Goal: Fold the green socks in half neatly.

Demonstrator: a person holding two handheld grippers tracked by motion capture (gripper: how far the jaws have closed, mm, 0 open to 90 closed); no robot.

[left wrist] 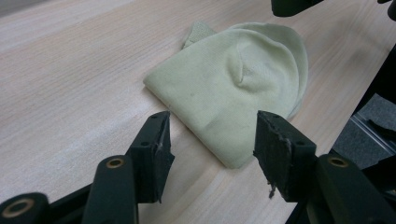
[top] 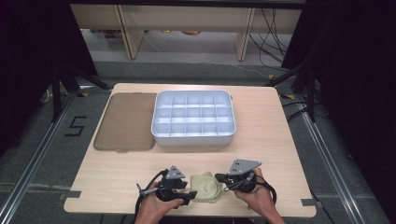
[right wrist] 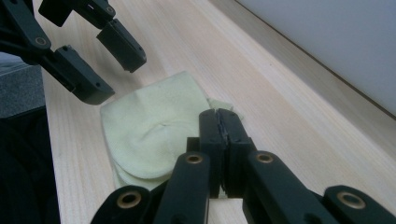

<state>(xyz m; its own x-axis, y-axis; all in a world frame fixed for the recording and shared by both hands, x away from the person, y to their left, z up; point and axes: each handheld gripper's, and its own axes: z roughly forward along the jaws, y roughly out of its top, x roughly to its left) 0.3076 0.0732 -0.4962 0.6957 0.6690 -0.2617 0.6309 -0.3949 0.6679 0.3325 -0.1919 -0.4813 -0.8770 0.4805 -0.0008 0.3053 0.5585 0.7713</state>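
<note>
While both hands rest at the near edge of the tabletop [top: 261, 140], a folded pale yellow-green cloth [top: 206, 186] lies flat on the wood between the two tongs. The left tongs [top: 190, 196] sit just beside the cloth on its left side in the high view, with the jaws spread apart; in the left gripper view the near corner of the cloth [left wrist: 233, 88] lies on the tabletop between and just ahead of the two pads, which do not press on it. The right tongs [top: 220, 178] sit at the right side of the cloth in the high view, with the jaws pressed together. In the right gripper view the closed pads [right wrist: 219, 140] meet face to face at the edge of the cloth [right wrist: 149, 130]; whether they pinch a fold of it cannot be told. The left tongs [right wrist: 109, 60] appear in that same view at upper left, above the far side of the cloth, jaws apart. Farther back on the tabletop stands a white tray [top: 194, 138] divided into many small compartments, and a flat brown lid [top: 127, 122] lies just beside it on its left. Tray and lid are well apart from the cloth.
</note>
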